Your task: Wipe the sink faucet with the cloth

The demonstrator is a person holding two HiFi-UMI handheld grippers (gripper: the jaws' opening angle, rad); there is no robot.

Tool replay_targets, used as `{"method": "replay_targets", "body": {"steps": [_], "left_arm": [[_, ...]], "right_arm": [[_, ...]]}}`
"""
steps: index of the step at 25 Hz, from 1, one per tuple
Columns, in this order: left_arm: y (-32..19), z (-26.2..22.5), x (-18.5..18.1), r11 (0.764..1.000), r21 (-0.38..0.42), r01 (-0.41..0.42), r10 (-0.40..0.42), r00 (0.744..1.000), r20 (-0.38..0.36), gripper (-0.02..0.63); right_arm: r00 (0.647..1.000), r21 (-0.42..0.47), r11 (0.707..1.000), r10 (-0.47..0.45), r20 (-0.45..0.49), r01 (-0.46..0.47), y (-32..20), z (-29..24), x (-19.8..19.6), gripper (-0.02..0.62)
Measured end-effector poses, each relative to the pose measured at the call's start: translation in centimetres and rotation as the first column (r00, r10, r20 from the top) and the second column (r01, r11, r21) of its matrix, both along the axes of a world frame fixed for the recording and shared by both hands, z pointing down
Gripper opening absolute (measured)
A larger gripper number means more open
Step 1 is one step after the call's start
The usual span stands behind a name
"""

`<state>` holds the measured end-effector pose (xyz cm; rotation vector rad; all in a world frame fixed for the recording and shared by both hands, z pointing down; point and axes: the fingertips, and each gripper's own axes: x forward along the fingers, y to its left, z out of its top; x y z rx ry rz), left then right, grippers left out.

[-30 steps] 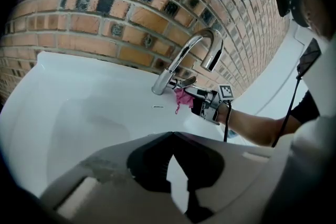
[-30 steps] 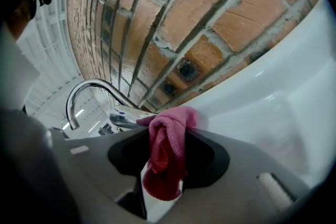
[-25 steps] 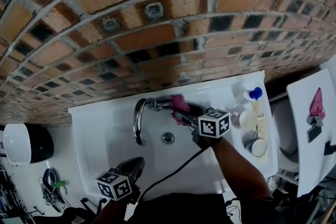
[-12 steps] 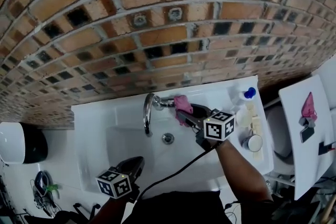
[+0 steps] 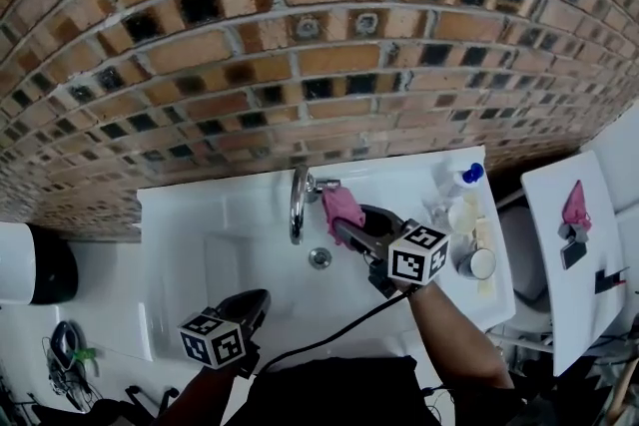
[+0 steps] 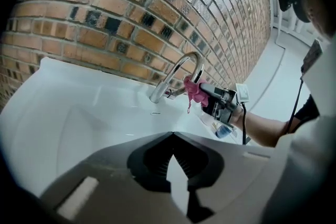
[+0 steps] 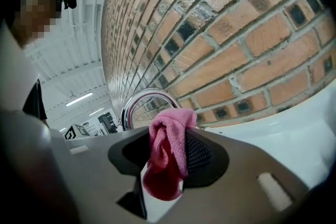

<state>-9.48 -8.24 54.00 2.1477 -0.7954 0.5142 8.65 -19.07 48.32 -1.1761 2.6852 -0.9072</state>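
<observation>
The right gripper (image 5: 346,222) is clamped on a bunched pink terry cloth (image 5: 342,205); in the right gripper view the cloth (image 7: 168,152) fills the gap between the two ridged pads and spills over their tips. It is held right at the curved chrome sink faucet (image 5: 297,203), on that faucet's right side by its base fitting. Whether fabric and metal actually touch cannot be told. The faucet's arch (image 7: 137,101) rises just behind the cloth, with the red-brown brick wall (image 5: 300,35) close behind it, so room is tight at the back edge. The faucet stands on the rear ledge of the white ceramic sink (image 5: 180,214), its spout reaching forward over the basin above the round metal drain (image 5: 319,258). Left of the faucet the basin floor and the ledge are bare white. To the right, the ledge is crowded by a white bottle with a blue cap (image 5: 464,178) and small round cups (image 5: 480,262), which sit near the right forearm. The left gripper (image 5: 258,302) hangs over the sink's front rim, well apart from the faucet. In its own view the tips of the left gripper (image 6: 171,139) meet with nothing between them, and they point across the basin toward the faucet (image 6: 181,68) and the cloth (image 6: 193,89).
</observation>
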Motion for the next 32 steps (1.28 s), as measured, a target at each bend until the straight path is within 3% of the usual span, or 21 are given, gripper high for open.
{"method": "replay_targets", "body": {"steps": [3,8,11,14,21,32], "left_arm": [[0.0,0.2,-0.4,1.000,-0.007,-0.001,0.001,1.000,-0.001,0.006],[-0.1,0.5,-1.4,1.000,-0.020,0.008,-0.008,1.000,0.012,0.006],[-0.4,0.8,-2.3,0.999,-0.029,0.027,-0.027,0.999,0.024,0.006],[-0.5,1.2,-2.8,0.998,-0.045,0.040,-0.039,0.999,0.033,0.006],[-0.8,1.9,-1.9,0.997,-0.070,0.037,-0.035,0.999,0.031,0.006],[-1.4,2.7,-1.2,0.996,-0.090,0.023,-0.020,0.999,0.035,0.006]], "right_arm": [[0.995,-0.018,0.997,0.071,0.069,-0.070,-0.1,1.4,-1.6,0.169],[0.980,-0.061,0.992,0.116,0.160,-0.107,-1.4,3.3,-4.0,0.169],[0.942,-0.116,0.968,0.246,0.227,-0.225,-3.2,4.7,-2.3,0.169],[0.905,-0.174,0.946,0.315,0.286,-0.274,-4.4,6.3,-1.1,0.169],[0.881,-0.290,0.913,0.370,0.296,-0.287,-4.3,10.1,-0.5,0.169],[0.909,-0.416,0.867,0.375,0.182,-0.274,-1.7,15.7,0.1,0.169]]}}
